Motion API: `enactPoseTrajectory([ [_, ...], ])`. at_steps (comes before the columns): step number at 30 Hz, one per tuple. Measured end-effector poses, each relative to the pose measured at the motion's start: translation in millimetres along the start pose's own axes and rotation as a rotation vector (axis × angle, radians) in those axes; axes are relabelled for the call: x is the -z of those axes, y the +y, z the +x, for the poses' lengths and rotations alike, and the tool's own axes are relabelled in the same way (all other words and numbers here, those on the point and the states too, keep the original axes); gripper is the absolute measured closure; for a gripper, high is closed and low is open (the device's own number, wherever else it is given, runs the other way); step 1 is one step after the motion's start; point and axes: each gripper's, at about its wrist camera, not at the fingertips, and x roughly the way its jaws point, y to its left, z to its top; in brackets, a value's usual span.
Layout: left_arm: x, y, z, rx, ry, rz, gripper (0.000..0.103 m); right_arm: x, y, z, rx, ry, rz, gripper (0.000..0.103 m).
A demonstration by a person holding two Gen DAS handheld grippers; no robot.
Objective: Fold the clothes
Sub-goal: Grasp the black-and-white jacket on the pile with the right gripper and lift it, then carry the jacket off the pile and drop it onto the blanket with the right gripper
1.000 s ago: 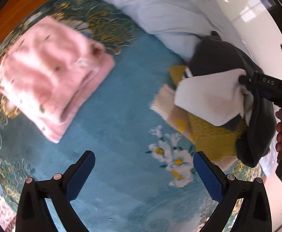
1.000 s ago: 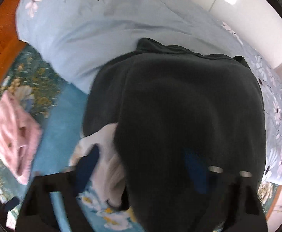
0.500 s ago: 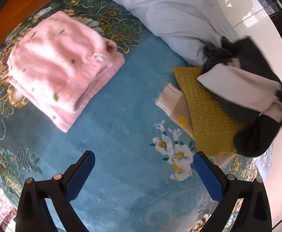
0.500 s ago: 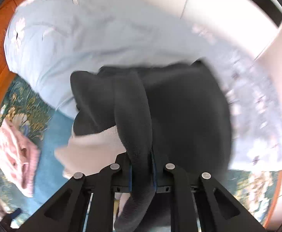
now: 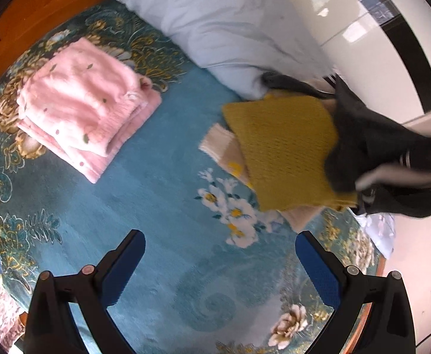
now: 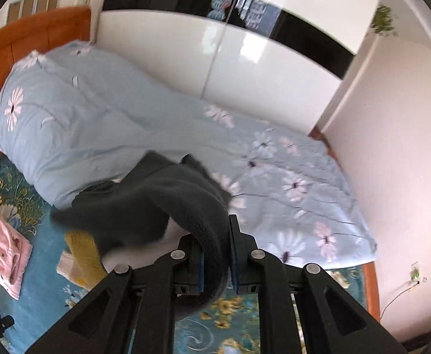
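My right gripper [image 6: 215, 253] is shut on a dark grey fleece garment [image 6: 162, 200] with a white lining and holds it lifted over the bed; it also shows in the left wrist view [image 5: 375, 147], hanging at the right. Below it lie a folded mustard-yellow knit [image 5: 283, 150] and a beige garment [image 5: 224, 147] under the knit. My left gripper [image 5: 220, 262] is open and empty above the teal floral blanket [image 5: 162, 206]. A folded pink garment stack [image 5: 88, 112] lies at the left, also seen in the right wrist view [image 6: 3, 247].
A light blue flowered duvet [image 6: 127, 124] is bunched along the far side of the bed. An orange wooden headboard [image 6: 32, 35] stands at the left. A glossy white wardrobe [image 6: 230, 59] runs behind the bed.
My right gripper has lifted the dark grey garment up and to the right, off the yellow knit, which is now uncovered. My left gripper has stayed open and pulled back slightly.
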Motion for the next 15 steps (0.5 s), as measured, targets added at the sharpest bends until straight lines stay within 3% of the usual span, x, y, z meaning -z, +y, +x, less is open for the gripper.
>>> enactPoseTrajectory([
  [9, 60, -37, -65, 0.039, -0.095, 0.065, 0.000, 28, -67, -117, -0.047, -0.192, -0.018, 0.090],
  [15, 102, -20, -108, 0.035, -0.166, -0.023, 0.000, 52, -63, -234, -0.172, -0.408, -0.150, 0.090],
])
